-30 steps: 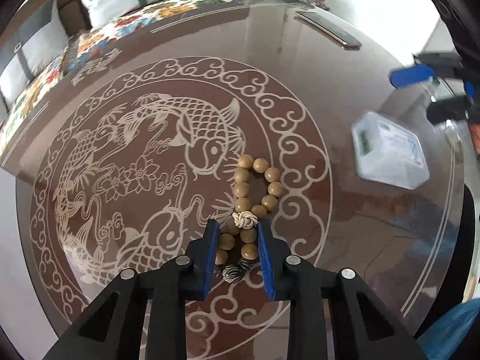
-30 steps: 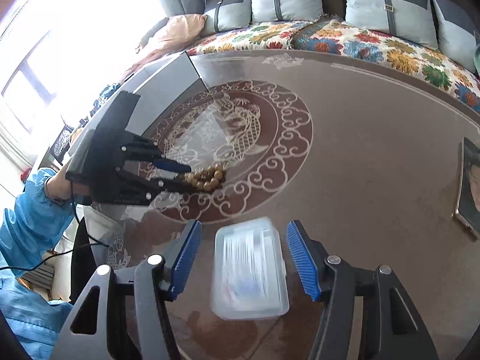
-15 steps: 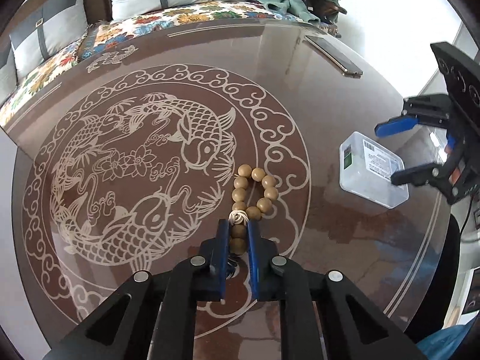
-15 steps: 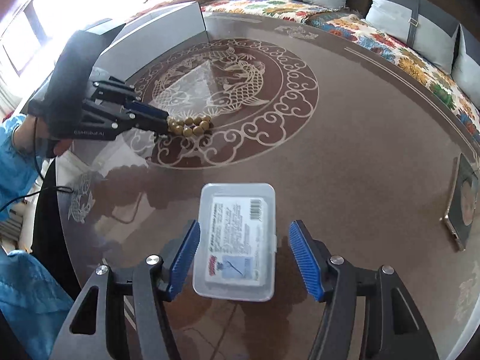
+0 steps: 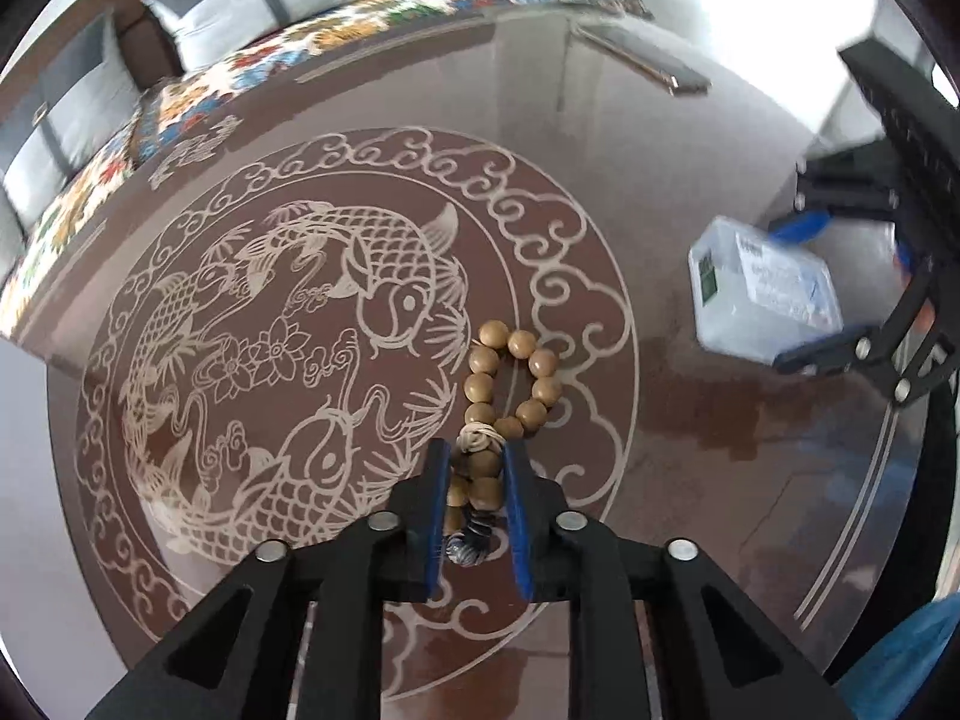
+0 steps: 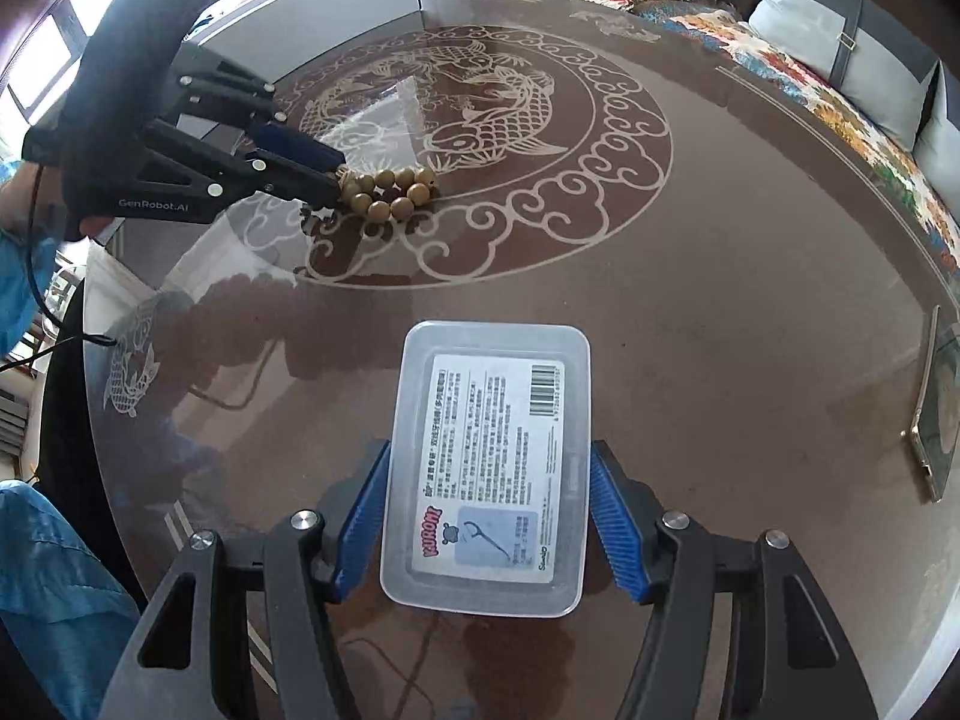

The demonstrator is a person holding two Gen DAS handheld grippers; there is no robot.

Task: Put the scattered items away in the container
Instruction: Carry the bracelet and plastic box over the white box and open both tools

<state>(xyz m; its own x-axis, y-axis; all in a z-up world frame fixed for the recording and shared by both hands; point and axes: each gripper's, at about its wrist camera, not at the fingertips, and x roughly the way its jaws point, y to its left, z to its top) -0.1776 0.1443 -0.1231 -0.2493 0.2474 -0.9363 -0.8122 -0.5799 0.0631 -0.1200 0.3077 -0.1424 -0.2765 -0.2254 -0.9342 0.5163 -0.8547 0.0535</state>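
A wooden bead bracelet (image 5: 480,387) with a white knot and dark tassel lies on the round glass table (image 5: 690,138). My left gripper (image 5: 475,447) is shut on the bracelet's knot end, with beads squeezed between the blue pads. From the right wrist view, the left gripper (image 6: 336,177) holds the bracelet (image 6: 362,202) low over the fish pattern. A clear plastic container (image 6: 420,354) with a printed label sits between the fingers of my right gripper (image 6: 489,450), which stands open, its pads close beside the long sides. In the left wrist view the container (image 5: 720,312) and right gripper (image 5: 775,299) are blurred.
A phone (image 6: 933,414) lies near the table's right edge, visible in the left wrist view as a phone (image 5: 636,57) at the far side. A sofa with grey cushions (image 6: 840,30) runs behind the table. A blue sleeve (image 6: 54,588) is at lower left.
My left gripper closed from open onto the bracelet's knot end. My right gripper moved forward until the container sits deep between its fingers; its opening width stayed the same.
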